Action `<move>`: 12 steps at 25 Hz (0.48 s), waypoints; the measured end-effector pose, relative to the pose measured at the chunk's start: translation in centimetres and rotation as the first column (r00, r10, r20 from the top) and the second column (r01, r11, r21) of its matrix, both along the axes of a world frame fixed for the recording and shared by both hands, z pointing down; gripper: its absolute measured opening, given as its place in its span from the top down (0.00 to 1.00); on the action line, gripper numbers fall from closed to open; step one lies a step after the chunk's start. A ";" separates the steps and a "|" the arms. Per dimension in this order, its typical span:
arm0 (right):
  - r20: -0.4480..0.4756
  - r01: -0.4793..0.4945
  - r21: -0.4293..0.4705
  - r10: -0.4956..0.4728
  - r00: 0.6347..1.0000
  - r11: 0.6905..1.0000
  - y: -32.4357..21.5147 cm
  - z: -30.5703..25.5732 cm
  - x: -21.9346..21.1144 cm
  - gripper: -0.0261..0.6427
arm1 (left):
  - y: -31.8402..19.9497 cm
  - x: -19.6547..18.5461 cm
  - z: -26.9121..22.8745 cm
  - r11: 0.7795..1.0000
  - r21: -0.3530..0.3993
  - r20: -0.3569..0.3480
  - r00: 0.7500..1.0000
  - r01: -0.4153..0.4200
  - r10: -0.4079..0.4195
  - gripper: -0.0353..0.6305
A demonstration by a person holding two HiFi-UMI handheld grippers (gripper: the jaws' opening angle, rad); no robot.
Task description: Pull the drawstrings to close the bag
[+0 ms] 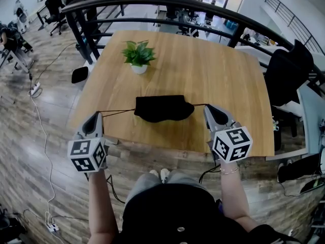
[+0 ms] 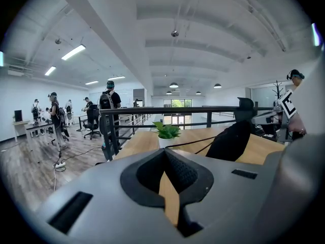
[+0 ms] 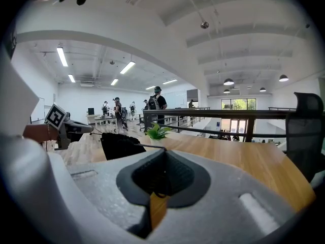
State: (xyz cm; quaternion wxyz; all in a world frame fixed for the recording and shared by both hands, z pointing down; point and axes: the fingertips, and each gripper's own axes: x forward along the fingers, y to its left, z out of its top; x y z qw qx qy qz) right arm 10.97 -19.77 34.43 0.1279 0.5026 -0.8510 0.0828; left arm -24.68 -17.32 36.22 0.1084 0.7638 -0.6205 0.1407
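Black soft fabric drawstring bag (image 1: pixel 163 109) is seen lying slumped near the front edge of the light wooden tabletop (image 1: pixel 203 70). It is judged light and limp, best handled by its thin dark drawstrings (image 1: pixel 119 111), which are stretched sideways and pinched in the closed jaws of the left gripper (image 1: pixel 95 122) and right gripper (image 1: pixel 215 113).

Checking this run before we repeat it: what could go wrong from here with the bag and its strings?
1. The left drawstring and right drawstring are pinched only at the tips of the left tool and right tool. A harder pull may slip them free.
2. The bag lies loose near the front edge of the table. An uneven pull could drag it sideways or off.
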 end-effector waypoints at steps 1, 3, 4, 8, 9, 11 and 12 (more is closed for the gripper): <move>0.000 -0.002 0.001 0.002 1.000 1.000 0.0 0.0 0.1 0.96 | 0.0 -0.1 -0.1 1.000 0.003 0.000 1.000 0.005 -0.005 0.93; 0.000 -0.010 0.006 0.010 1.000 1.000 -0.2 -0.1 0.2 0.96 | -0.2 -0.2 -0.2 1.000 0.010 -0.002 1.000 0.018 -0.018 0.93; 0.001 -0.016 0.009 0.016 1.000 1.000 -0.2 -0.1 0.3 0.96 | -0.2 -0.3 -0.2 1.000 0.013 -0.004 1.000 0.025 -0.025 0.93; 0.001 -0.034 0.019 0.034 0.999 0.999 -0.4 -0.2 0.5 0.96 | -0.4 -0.8 -0.4 0.998 0.026 -0.006 0.999 0.049 -0.049 0.93; 0.002 -0.040 0.021 0.040 0.999 0.999 -0.4 -0.2 0.6 0.96 | -0.4 -0.9 -0.5 0.998 0.030 -0.004 0.999 0.054 -0.054 0.93; 0.004 -0.052 0.026 0.052 0.999 0.998 -0.4 -0.3 0.8 0.96 | -0.4 -1.1 -0.6 0.997 0.035 0.000 0.998 0.061 -0.061 0.93; 0.005 -0.057 0.029 0.057 0.998 0.998 -0.4 -0.3 0.9 0.96 | -0.4 -1.1 -0.6 0.997 0.037 0.001 0.998 0.065 -0.065 0.93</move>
